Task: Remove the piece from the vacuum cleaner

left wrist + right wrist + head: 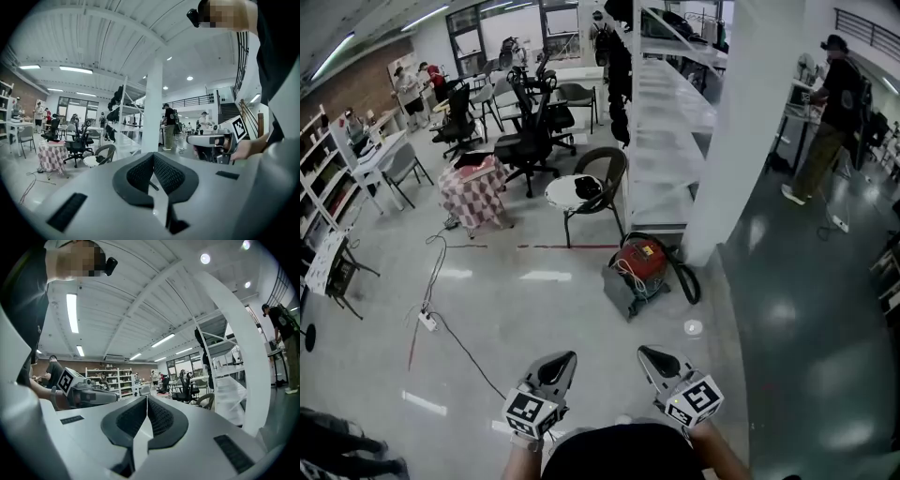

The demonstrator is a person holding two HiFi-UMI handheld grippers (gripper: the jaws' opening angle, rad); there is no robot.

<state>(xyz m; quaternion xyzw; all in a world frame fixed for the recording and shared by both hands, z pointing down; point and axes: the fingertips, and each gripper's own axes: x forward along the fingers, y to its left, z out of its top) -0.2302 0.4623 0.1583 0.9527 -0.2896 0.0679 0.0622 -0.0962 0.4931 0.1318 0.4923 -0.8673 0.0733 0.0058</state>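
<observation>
The grey floor (534, 309) lies open between the person and the job, so the way in is free. At one o'clock from the middle of the room rises a white column (741, 131), with a long white rack (666, 122) running back behind it at twelve. A brown chair (595, 183) stands at eleven o'clock from the red vacuum cleaner (642, 264), near it but apart.

The vacuum cleaner sits on the floor close against the foot of the column, its dark hose (686, 281) looped at its three o'clock side. That side looks cramped, so I would come at it from six or nine o'clock. A thin cable (441, 319) trails across the floor at ten o'clock from the grippers, worth stepping round.

The left gripper (562, 360) and right gripper (649, 355) are held level at six o'clock, well short of the vacuum cleaner. Both have their jaws pressed together on nothing, presumably just carried.
</observation>
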